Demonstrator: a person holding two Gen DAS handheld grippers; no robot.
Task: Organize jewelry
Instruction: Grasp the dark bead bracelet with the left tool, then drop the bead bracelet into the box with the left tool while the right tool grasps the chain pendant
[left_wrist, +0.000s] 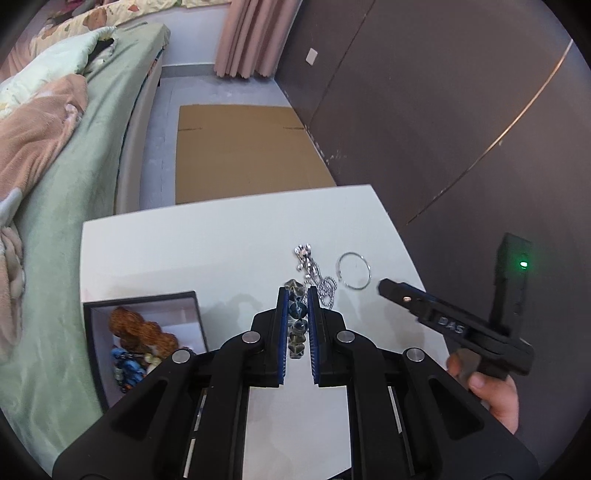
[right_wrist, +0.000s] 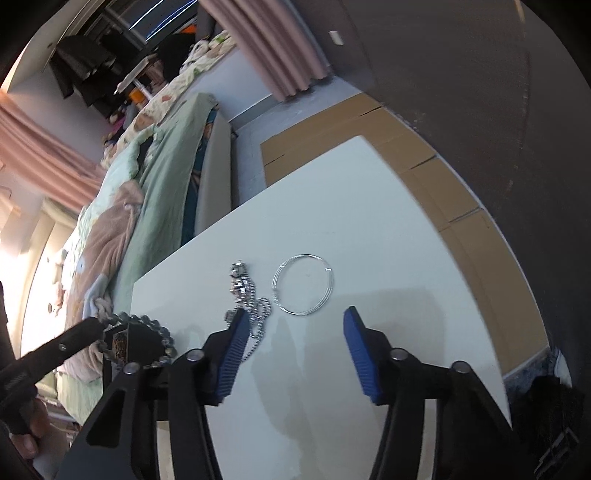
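My left gripper (left_wrist: 296, 295) is shut on a blue and smoky beaded bracelet (left_wrist: 297, 312), held above the white table (left_wrist: 207, 251). The bracelet also shows in the right wrist view (right_wrist: 147, 325), hanging from the left gripper's tip. A silver ball chain (left_wrist: 314, 273) and a thin silver wire bangle (left_wrist: 353, 270) lie on the table just beyond it. My right gripper (right_wrist: 293, 317) is open and empty, above the table near the chain (right_wrist: 247, 302) and the bangle (right_wrist: 303, 284). A black box (left_wrist: 147, 332) at the table's left holds brown and blue beaded jewelry.
A bed with green and pink bedding (left_wrist: 55, 155) runs along the table's left side. Flat cardboard (left_wrist: 243, 151) lies on the floor beyond the table. A dark wall panel (left_wrist: 443, 110) stands to the right.
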